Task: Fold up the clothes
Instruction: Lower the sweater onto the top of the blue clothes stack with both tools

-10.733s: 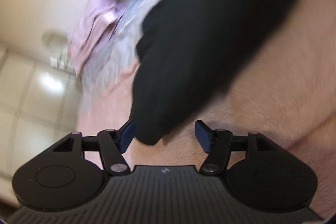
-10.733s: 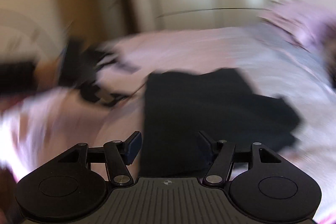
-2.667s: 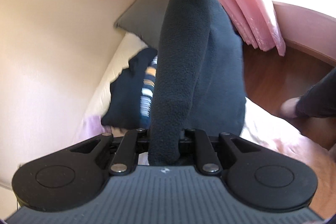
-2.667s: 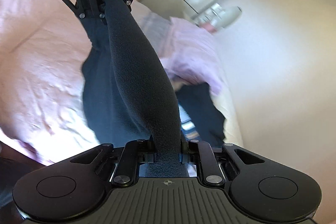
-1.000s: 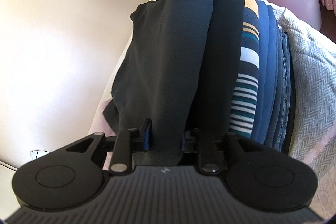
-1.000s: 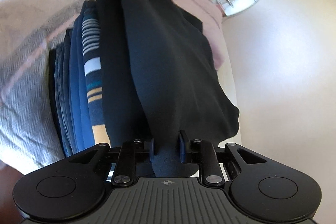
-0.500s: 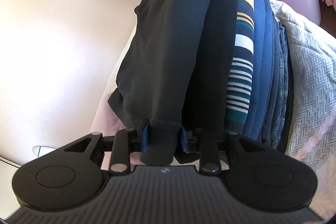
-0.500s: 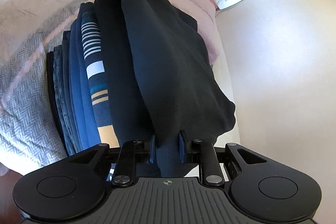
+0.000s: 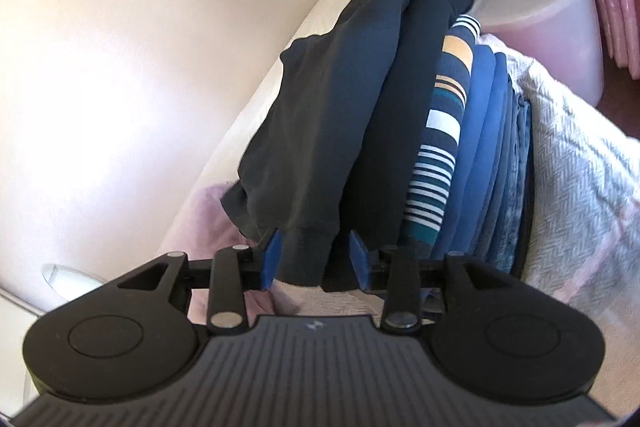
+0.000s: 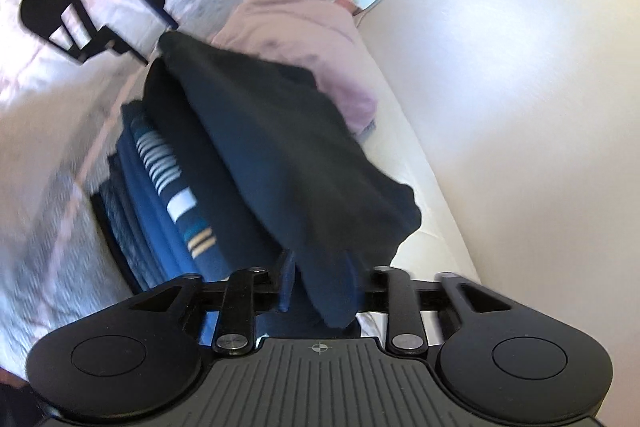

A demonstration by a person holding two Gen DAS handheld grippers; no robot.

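No writing is seen — both the left gripper (image 9: 314,257) and right gripper (image 10: 322,283) are opening around the dark garment (image 9: 332,131), unpressed.

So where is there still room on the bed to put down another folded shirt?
The grey-white herringbone blanket lies bare beside the stack of folded clothes. On the other side it is crowded: the dark garment on top hangs toward the wall, leaving only a thin cream strip, with a pink garment behind.

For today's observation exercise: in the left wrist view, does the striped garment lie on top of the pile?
No: the dark folded garment lies on top of the pile, with the striped garment directly beneath it.
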